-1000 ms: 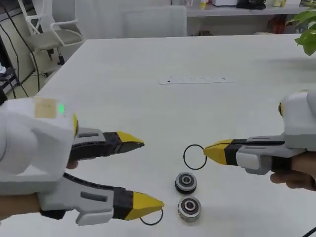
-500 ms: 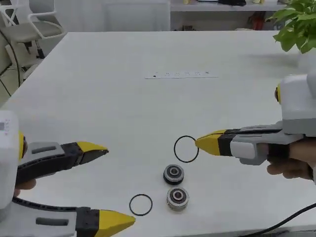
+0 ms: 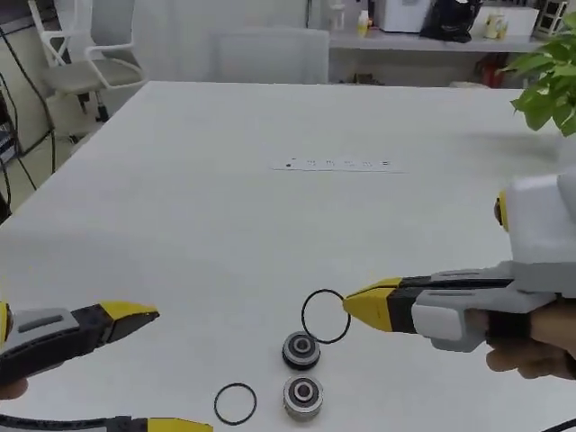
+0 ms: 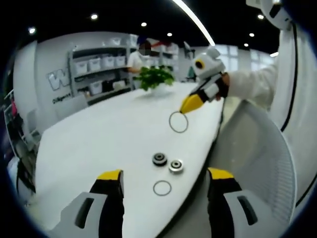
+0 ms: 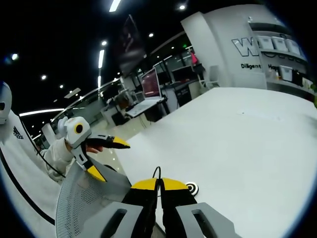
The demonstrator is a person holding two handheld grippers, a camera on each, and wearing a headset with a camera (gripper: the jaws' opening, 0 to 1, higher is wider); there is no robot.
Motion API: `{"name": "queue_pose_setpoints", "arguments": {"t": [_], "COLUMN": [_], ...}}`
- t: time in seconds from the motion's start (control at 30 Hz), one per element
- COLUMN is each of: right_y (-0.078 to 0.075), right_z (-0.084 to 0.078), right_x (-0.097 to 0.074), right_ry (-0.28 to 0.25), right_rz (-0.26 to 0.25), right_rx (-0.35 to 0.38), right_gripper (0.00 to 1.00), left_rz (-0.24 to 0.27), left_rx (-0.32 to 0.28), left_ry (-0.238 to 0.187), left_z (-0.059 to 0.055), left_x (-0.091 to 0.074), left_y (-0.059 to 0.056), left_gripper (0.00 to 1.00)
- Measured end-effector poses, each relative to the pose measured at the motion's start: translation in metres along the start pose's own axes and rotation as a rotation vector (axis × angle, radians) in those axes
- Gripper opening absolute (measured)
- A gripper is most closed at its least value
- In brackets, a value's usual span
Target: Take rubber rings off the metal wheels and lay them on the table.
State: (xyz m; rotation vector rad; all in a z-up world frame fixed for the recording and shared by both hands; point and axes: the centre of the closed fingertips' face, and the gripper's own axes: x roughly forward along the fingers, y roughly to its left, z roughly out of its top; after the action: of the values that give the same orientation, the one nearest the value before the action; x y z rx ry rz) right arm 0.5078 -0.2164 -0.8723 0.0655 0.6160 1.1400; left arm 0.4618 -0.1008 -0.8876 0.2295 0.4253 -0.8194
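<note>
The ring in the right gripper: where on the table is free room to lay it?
The table is bare from the white strip down to the two wheels, also left of the held ring. Crowded at the near edge: the wheels, the loose ring, the open left gripper.

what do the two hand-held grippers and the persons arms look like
The right hand-held gripper and the left hand-held gripper look alike: white and grey moulded bodies, black ribbed jaw sections and pointed yellow tips. The person wears white sleeves, and a thin black cable runs beside the right arm.
</note>
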Motion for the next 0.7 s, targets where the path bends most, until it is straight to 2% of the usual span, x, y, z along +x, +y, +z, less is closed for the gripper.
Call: {"name": "queue_pose_setpoints", "arguments": {"t": [0.1, 0.33, 0.5, 0.7], "right_y": [0.002, 0.005, 0.008, 0.012], "right_z": [-0.003, -0.007, -0.008, -0.010], "right_x": [0.002, 0.009, 0.015, 0.027], "right_ry": [0.021, 0.046, 0.058, 0.072], "right_rz": [0.032, 0.089, 0.138, 0.178], "right_rx": [-0.011, -0.021, -0.018, -0.010], "right_gripper": [0.00, 0.00, 0.00, 0.00], "left_rz": [0.039, 0.120, 0.165, 0.201], "left_rx": [-0.012, -0.028, -0.046, -0.036], "left_ry": [-0.010, 0.026, 0.028, 0.037], "left_z": [0.002, -0.006, -0.005, -0.001], "left_x": [-0.003, -0.012, -0.019, -0.024], "left_y": [0.001, 0.002, -0.002, -0.010], "left_gripper": [0.70, 0.69, 0.70, 0.71]}}
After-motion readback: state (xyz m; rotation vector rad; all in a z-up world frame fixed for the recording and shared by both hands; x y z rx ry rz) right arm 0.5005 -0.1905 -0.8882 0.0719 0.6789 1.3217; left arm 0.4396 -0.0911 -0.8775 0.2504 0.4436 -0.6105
